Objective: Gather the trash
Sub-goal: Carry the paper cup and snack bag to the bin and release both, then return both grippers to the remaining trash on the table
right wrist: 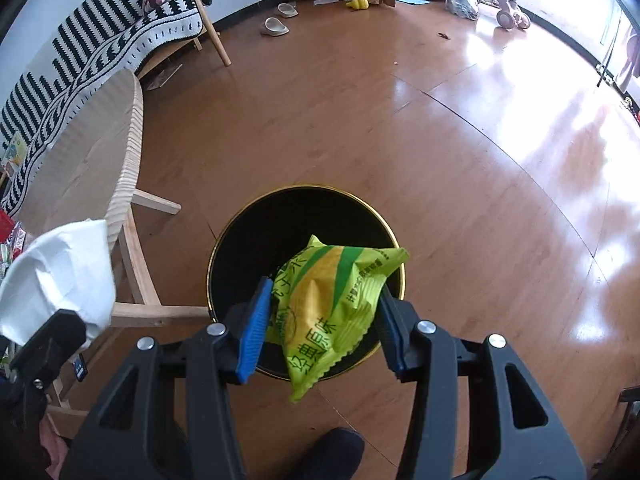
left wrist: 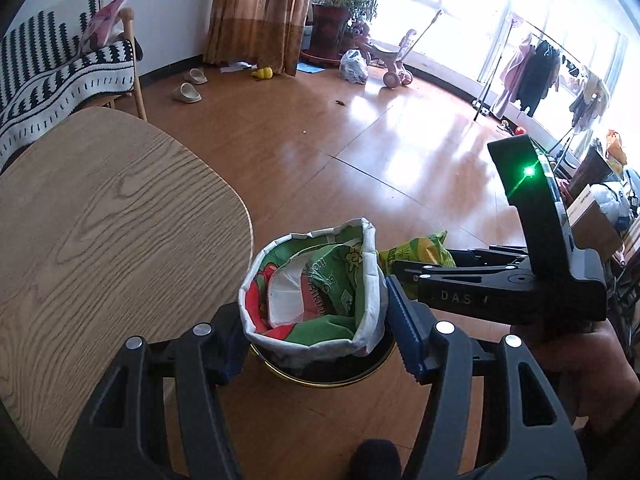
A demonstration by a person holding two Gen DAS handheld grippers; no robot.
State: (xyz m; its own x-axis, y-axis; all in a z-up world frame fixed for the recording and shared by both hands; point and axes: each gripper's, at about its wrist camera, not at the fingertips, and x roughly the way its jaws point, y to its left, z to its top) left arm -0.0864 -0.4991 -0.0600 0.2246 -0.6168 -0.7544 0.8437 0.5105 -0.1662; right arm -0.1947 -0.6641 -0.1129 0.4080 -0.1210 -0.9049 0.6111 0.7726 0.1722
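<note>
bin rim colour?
Gold, a thin band around the black trash bin on the floor. Clearest in the right wrist view.

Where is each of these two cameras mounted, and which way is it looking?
Left wrist view: on the left tongs, looking forward and down along their fingers at the crumpled green-and-white bag they grip over the black bin; the right tongs and a hand show.
Right wrist view: on the right tongs, looking steeply down at the yellow-green snack packet they grip over the bin; a dark foot shows.
Both share the bin, both pieces of trash, wooden table, floor.
</note>
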